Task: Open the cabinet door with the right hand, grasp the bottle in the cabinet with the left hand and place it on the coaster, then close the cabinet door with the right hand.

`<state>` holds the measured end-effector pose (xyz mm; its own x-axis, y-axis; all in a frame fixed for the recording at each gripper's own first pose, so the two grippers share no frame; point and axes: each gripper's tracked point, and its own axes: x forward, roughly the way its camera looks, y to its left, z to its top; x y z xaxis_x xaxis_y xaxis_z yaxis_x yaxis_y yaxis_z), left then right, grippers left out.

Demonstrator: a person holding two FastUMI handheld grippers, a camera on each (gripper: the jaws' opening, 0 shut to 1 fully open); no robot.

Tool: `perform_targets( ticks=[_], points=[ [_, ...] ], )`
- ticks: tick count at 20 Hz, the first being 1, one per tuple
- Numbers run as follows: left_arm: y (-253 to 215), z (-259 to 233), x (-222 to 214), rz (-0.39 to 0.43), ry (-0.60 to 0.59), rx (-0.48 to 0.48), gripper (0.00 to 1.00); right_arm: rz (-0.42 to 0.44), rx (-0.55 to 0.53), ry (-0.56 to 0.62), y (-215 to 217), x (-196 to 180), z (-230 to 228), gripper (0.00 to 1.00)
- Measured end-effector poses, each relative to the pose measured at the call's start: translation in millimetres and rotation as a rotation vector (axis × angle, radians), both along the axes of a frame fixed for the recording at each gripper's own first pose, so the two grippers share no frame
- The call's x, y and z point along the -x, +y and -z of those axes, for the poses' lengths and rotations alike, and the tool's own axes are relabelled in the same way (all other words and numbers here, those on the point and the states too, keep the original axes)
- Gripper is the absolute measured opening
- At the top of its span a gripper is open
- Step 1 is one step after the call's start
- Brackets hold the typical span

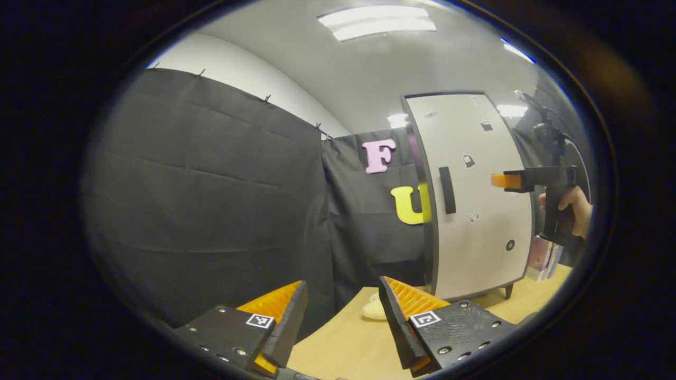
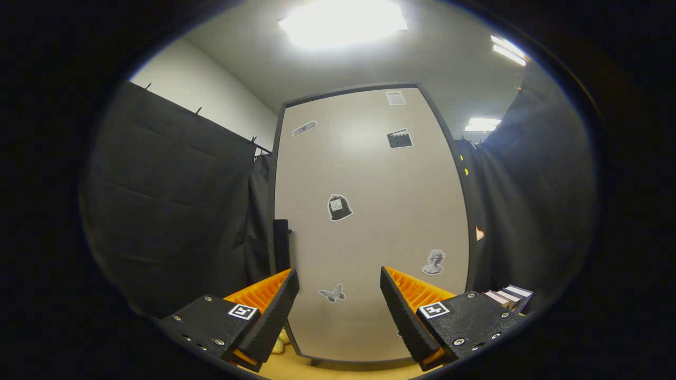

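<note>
1. Closest in left gripper view: left gripper, fingers apart, nothing btwn them, above the wooden worktop.
2. Next, a pale soft thing lies on the worktop just in front of the cabinet foot.
3. Farther: cabinet door closed, dark handle near its left edge; stickers on the front.
4. The right gripper, held by a hand, points at the door front. In right gripper view, fingers apart, empty.
5. Books at right of cabinet.
6. Bottle can't be seen w/ door shut.
</note>
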<state>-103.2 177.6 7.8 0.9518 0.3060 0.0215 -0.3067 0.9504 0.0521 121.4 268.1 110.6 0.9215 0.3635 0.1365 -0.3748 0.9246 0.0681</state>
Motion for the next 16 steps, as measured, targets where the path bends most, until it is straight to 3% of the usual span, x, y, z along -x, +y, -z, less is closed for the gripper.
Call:
perform_targets(
  ticks=[13,16],
  points=[
    [62,20,0,-0.08,0.029,0.025,0.78,0.001,0.045,0.046,97,-62,1,0.94],
    [70,26,-3,-0.091,0.029,0.025,0.78,0.007,0.075,0.068,114,-76,4,0.88]
  ],
)
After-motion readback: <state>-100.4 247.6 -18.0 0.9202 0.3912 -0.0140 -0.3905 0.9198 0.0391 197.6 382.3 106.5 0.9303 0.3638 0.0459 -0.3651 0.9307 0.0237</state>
